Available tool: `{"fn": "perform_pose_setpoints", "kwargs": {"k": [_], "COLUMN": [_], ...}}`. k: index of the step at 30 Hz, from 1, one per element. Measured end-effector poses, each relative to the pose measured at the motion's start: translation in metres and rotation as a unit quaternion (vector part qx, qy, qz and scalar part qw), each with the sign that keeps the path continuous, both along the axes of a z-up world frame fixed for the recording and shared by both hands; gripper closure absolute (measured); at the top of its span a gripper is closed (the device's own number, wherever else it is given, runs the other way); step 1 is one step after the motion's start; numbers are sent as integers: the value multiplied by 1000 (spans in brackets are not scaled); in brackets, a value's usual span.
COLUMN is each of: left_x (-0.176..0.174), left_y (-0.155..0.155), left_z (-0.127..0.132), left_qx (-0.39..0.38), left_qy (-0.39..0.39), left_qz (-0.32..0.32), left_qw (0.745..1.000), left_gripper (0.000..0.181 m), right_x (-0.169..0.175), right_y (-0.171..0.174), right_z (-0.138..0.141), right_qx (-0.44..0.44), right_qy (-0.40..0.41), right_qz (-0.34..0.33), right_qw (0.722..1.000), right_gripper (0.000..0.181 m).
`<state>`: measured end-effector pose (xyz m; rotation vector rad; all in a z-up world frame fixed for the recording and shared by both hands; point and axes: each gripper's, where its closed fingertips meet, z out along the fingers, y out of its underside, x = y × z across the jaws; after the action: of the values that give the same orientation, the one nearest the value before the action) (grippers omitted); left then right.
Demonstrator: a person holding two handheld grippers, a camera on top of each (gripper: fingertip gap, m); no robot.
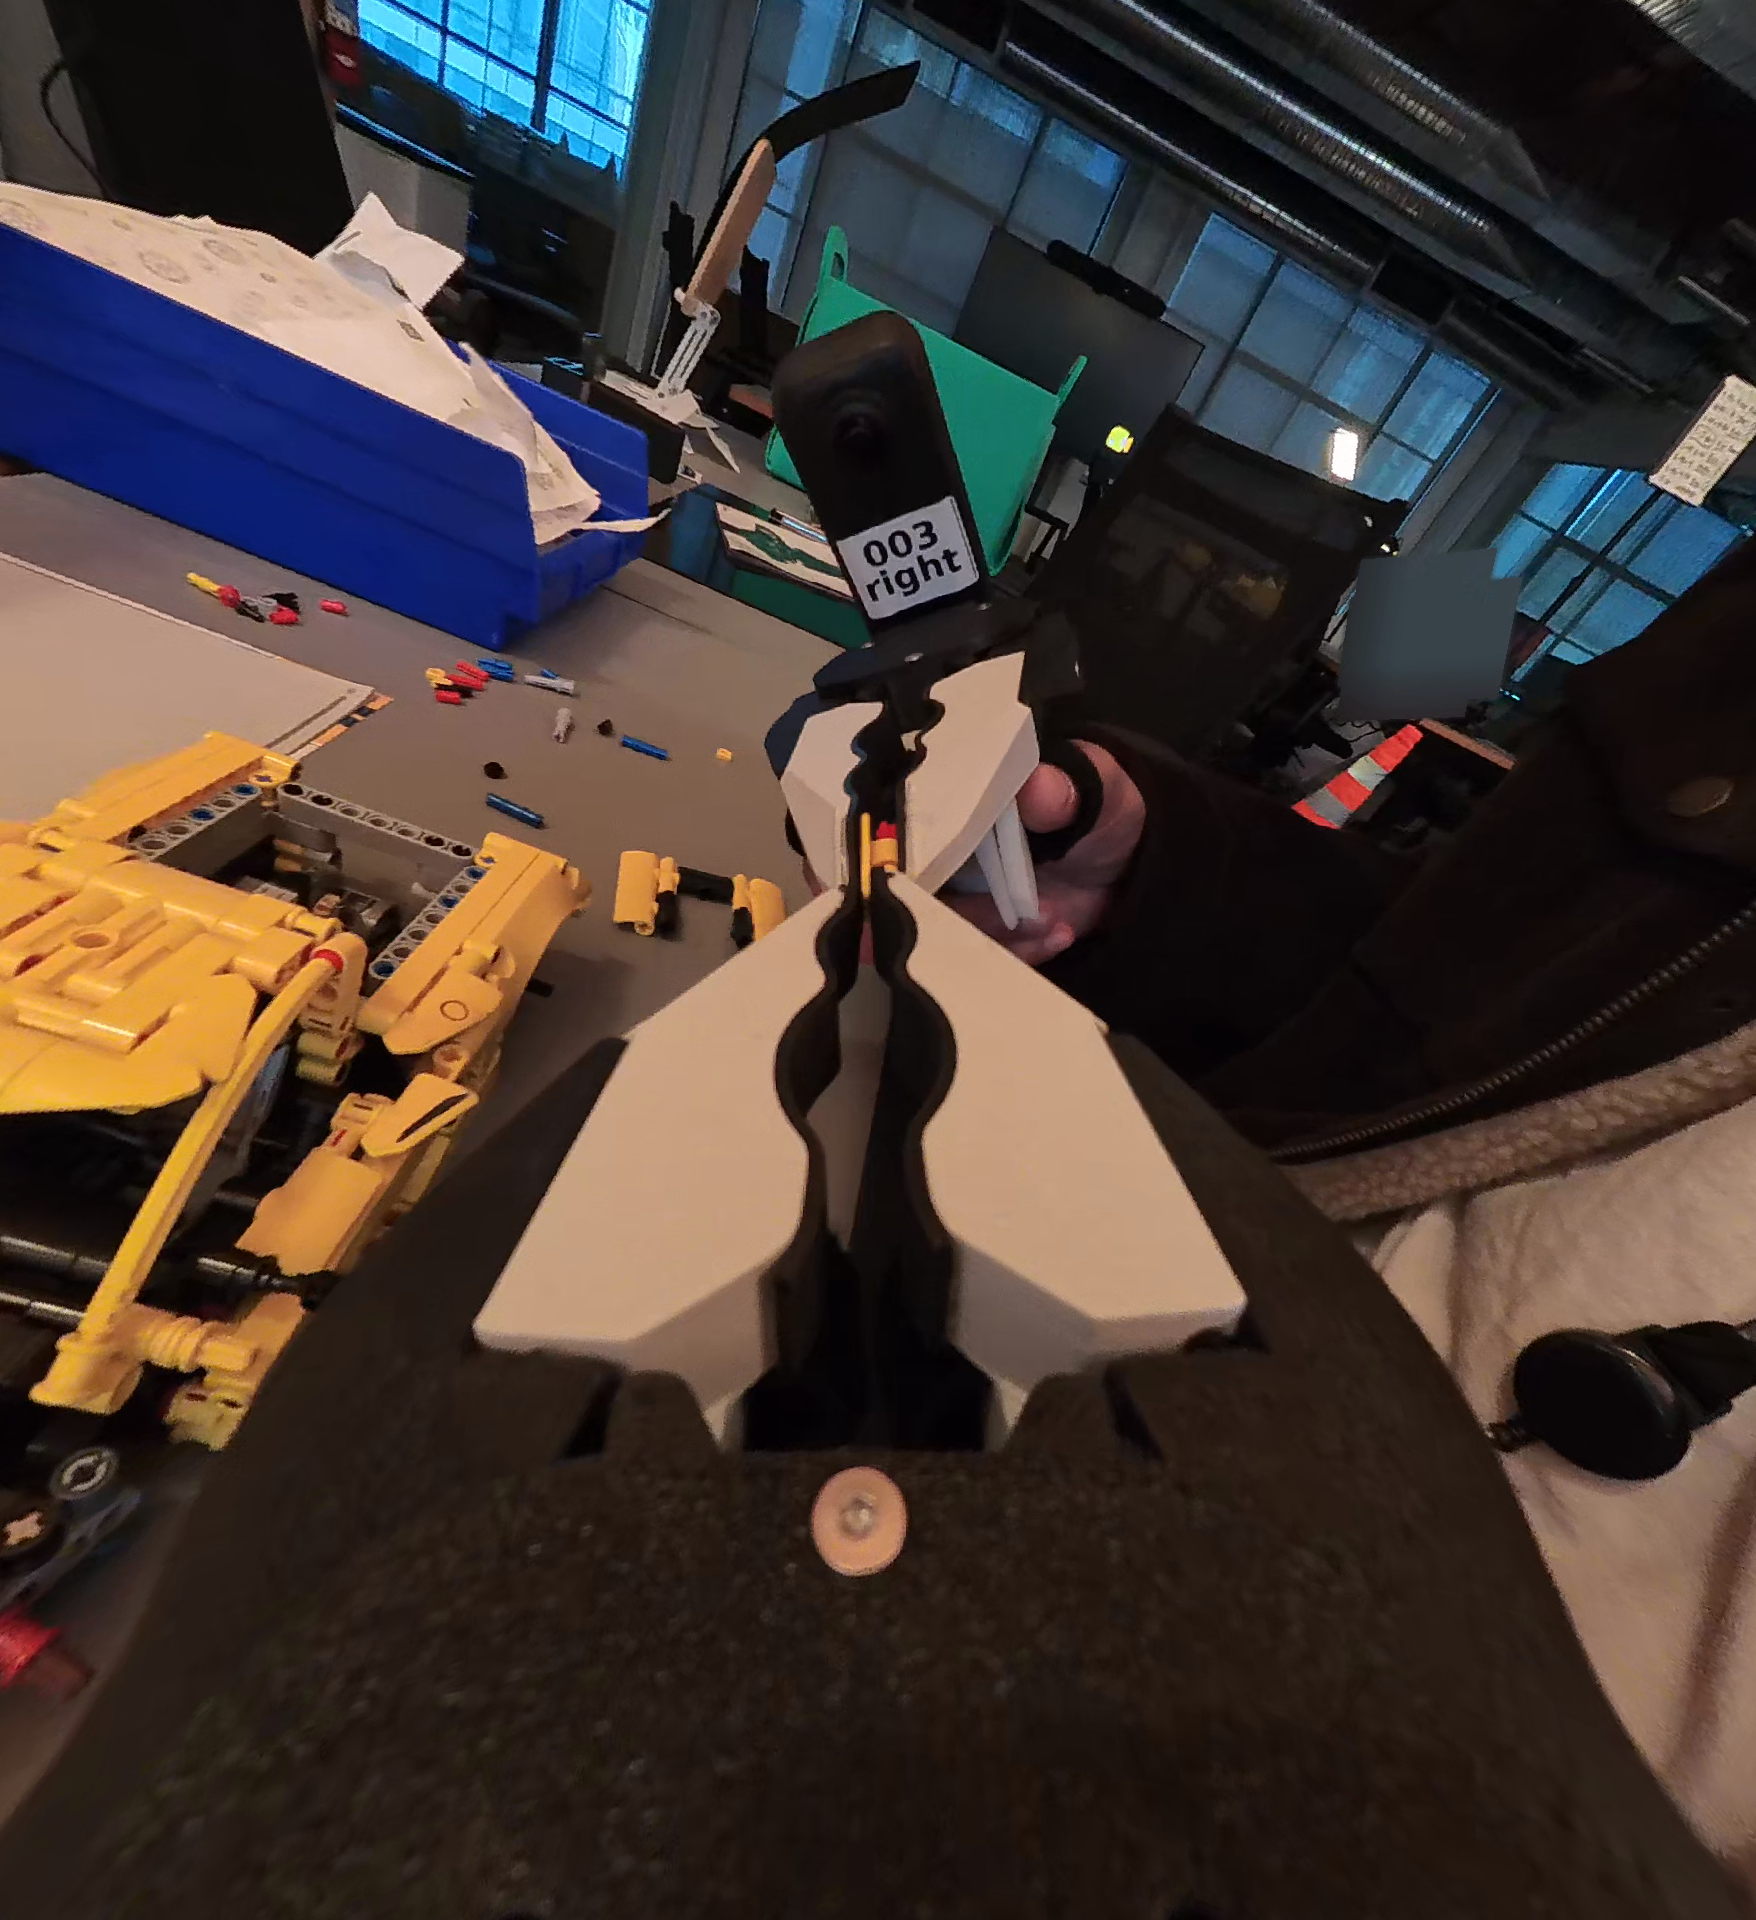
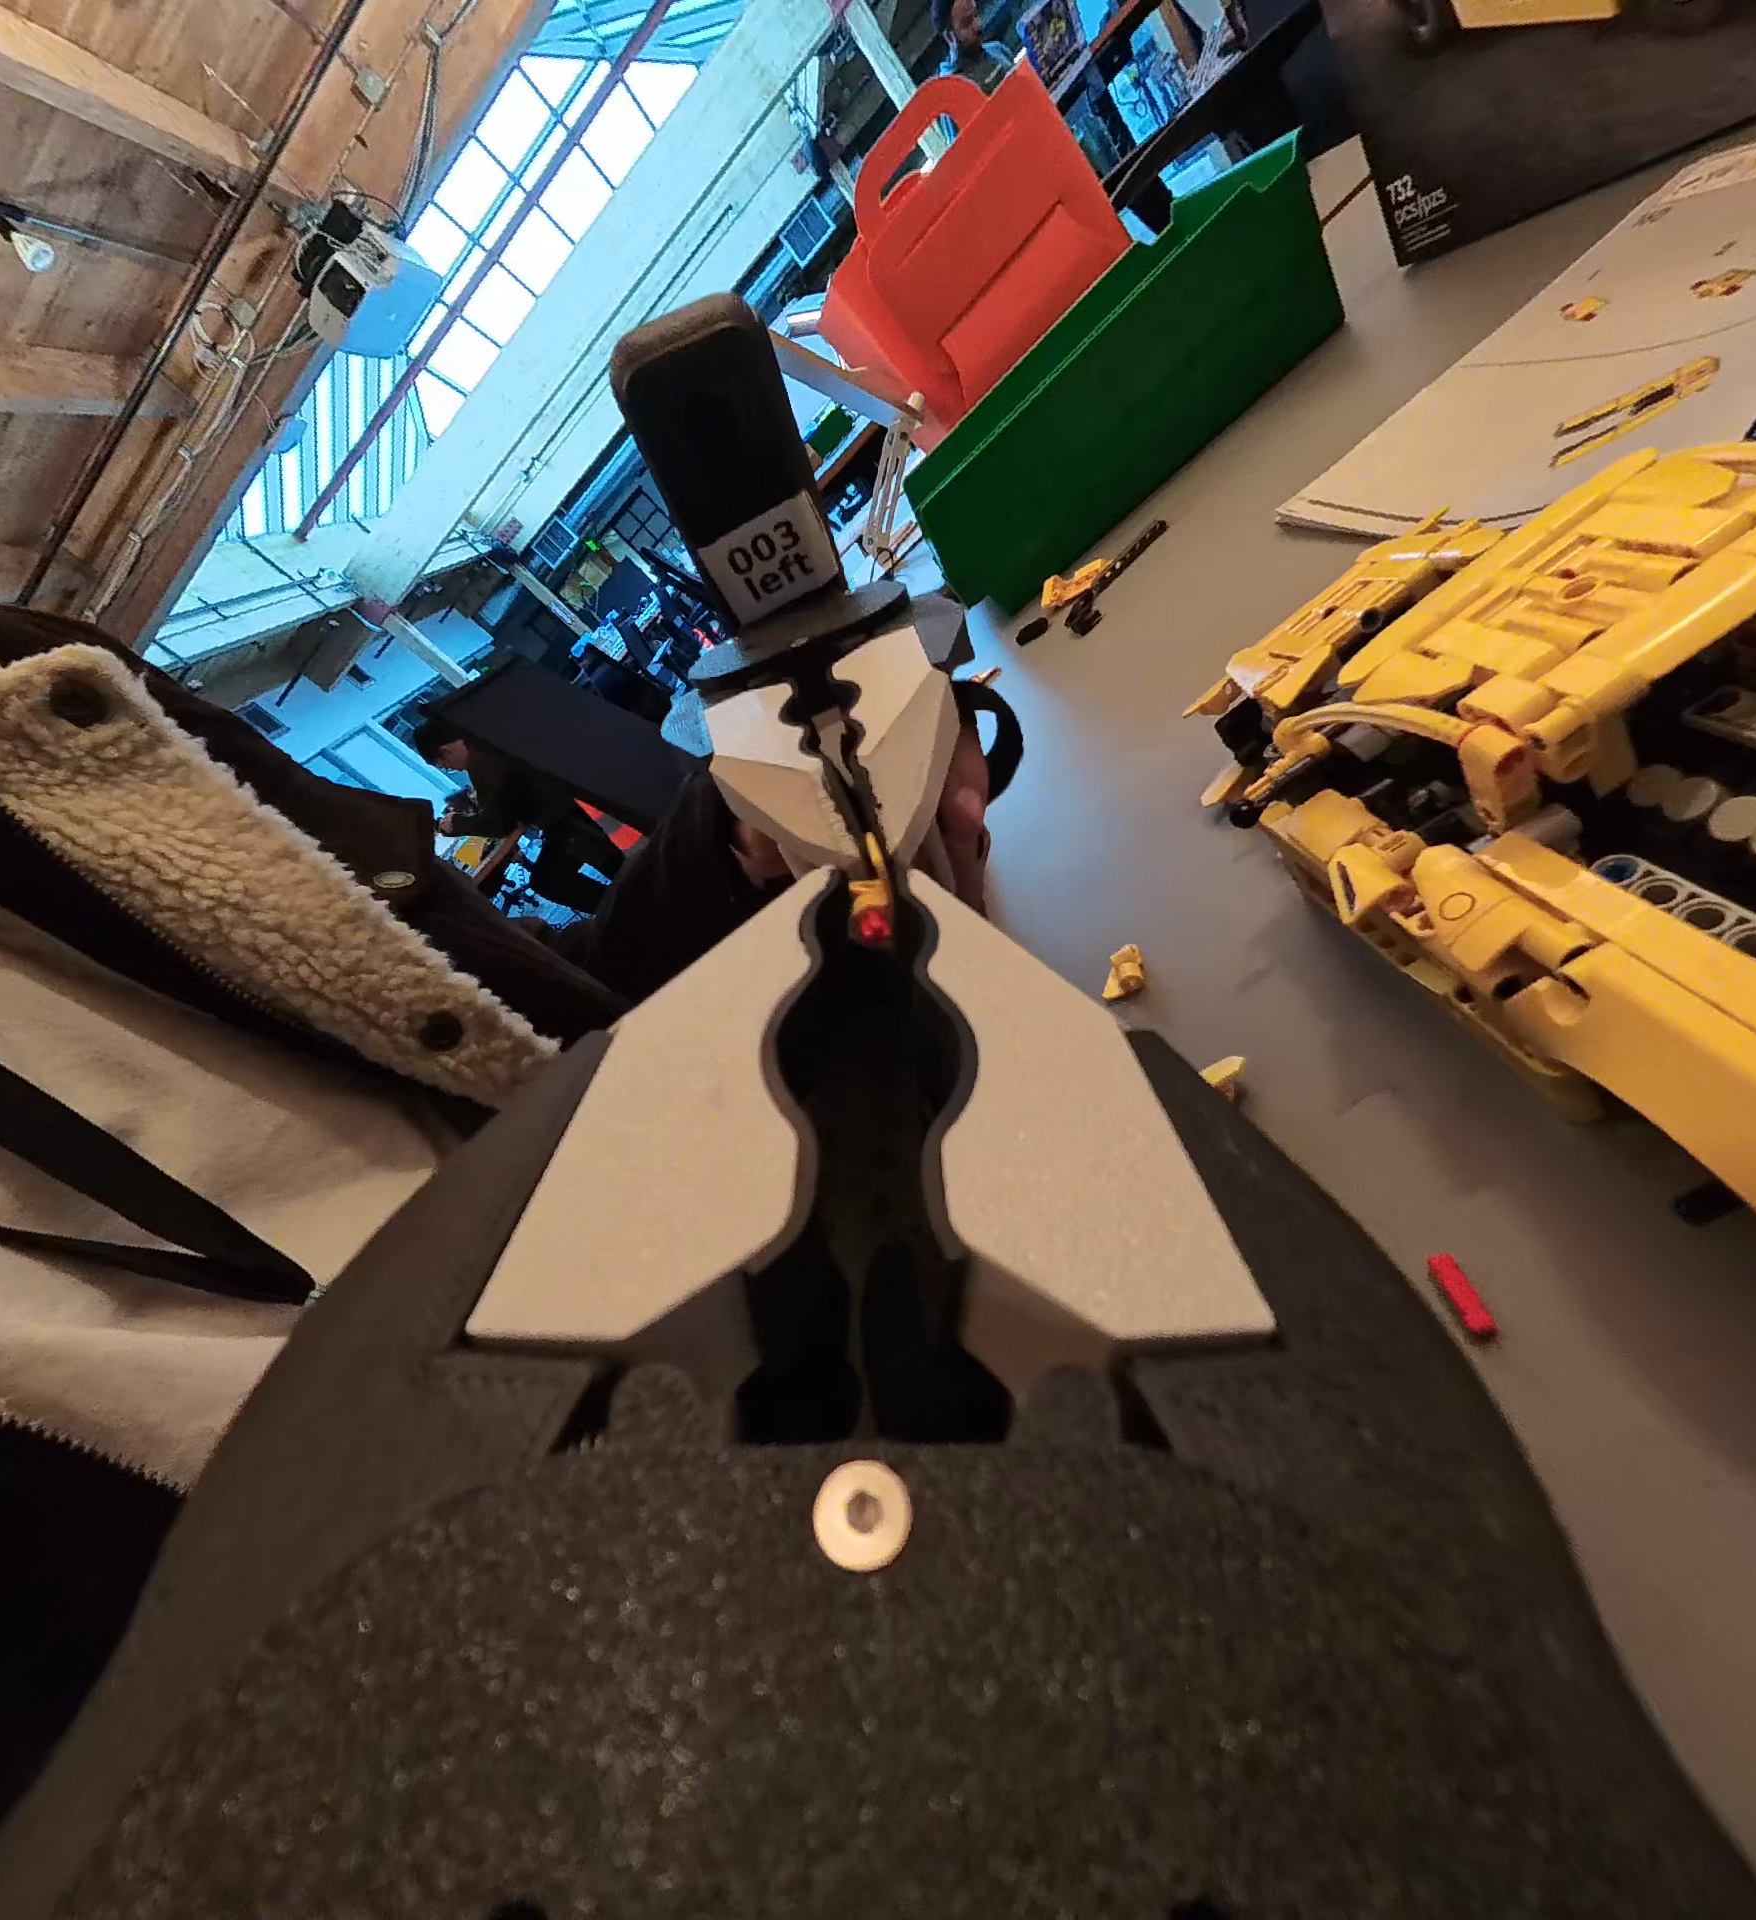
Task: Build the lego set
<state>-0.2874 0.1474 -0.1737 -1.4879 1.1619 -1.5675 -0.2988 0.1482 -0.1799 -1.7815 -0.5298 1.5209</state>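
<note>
In the blue bin (image 1: 230, 416), crumpled paper (image 1: 406, 343)

the left wrist view sits right behind the left gripper (image 1: 866, 902), looking forward along its fingers, raised above the grey table (image 1: 645, 644) and tilted. straight ahead at 12 o'clock, very near, the right gripper (image 1: 879, 844) faces back tip to tip. the yellow lego car (image 1: 178, 987) lies close at 9 o'clock, the blue bin (image 1: 230, 416) farther at 10 o'clock.

the right wrist view looks the opposite way from behind the right gripper (image 2: 872, 906), strongly rolled, with the left gripper (image 2: 869, 842) near at 12 o'clock and the yellow lego car (image 2: 1539, 790) at 2 to 3 o'clock. both views share the small yellow and red piece (image 1: 880, 844) between the tips, the car, the table and the person's jacket (image 2: 230, 883).
</note>
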Motion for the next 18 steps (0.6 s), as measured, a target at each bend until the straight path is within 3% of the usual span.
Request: {"fn": "perform_pose_setpoints", "kwargs": {"k": [10,13,15,18], "left_x": [15,15,13,15], "left_y": [8,16,7,-4], "left_z": [-7,-25,-54,-92], "left_qx": [-4,-19,-5,23], "left_qy": [16,82,175,284], "left_qz": [18,41,41,73], "left_qw": [1000,996,984,956], "left_gripper": [180,168,166,165], "right_x": [14,39,64,84], "right_y": [8,24,37,44], "right_z": [-10,-19,-27,-14], "right_qx": [19,49,71,89], "right_qy": [-31,-84,-119,-93], "right_qz": [-22,-89,-148,-193], "right_qw": [999,991,979,973], "right_gripper": [174,174,174,175]}}
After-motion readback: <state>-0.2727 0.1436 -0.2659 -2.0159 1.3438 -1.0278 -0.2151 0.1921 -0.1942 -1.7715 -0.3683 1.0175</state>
